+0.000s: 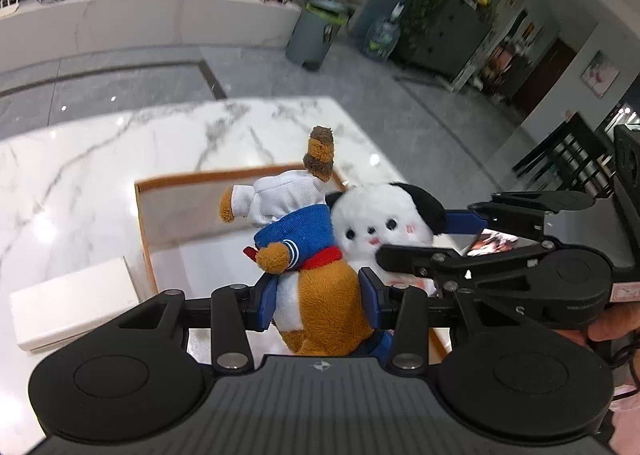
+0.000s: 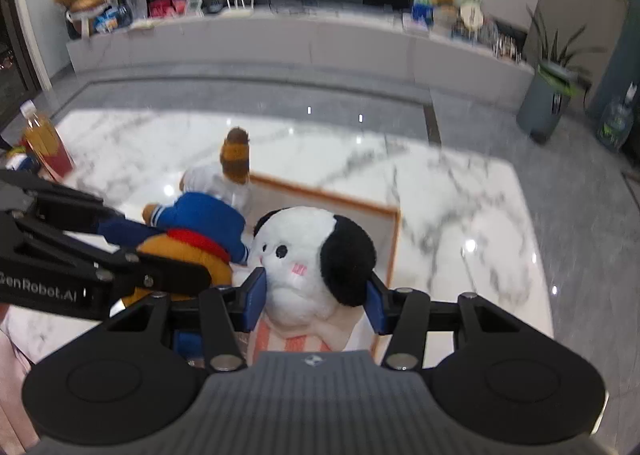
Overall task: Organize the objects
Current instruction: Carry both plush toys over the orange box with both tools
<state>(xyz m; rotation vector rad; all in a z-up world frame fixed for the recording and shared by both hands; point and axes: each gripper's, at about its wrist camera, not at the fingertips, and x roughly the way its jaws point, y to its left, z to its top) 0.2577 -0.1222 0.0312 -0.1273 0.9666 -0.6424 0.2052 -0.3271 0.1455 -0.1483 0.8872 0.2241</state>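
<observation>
A white marble table [image 1: 80,175] fills both wrist views, and on it stands a shallow wooden-rimmed tray [image 1: 192,179] over which two plush toys are held side by side. In the left wrist view a white box [image 1: 72,303] lies on the table at about 9 o'clock from the tray. In the right wrist view a bottle of amber drink [image 2: 40,135] stands at the table's edge at about 10 o'clock. A grey planter [image 1: 316,31] with a green plant stands on the floor beyond the table at 12 o'clock in the left view.

The left gripper [image 1: 320,303] is clenched on the body of a brown fox plush [image 1: 320,295], its blue-padded fingers [image 1: 268,303] pressing in on either flank. The fox wears a blue sailor top, a red scarf and white sleeves; its tail points up.

The right gripper [image 2: 316,295] is clamped on a white puppy plush [image 2: 304,255] just under the head, blue fingers [image 2: 256,295] squeezing both sides. The puppy has black ears, black eyes, pink cheeks and a striped pink-and-white garment. The two toys touch, the fox at the puppy's 9 o'clock in the right view.
</observation>
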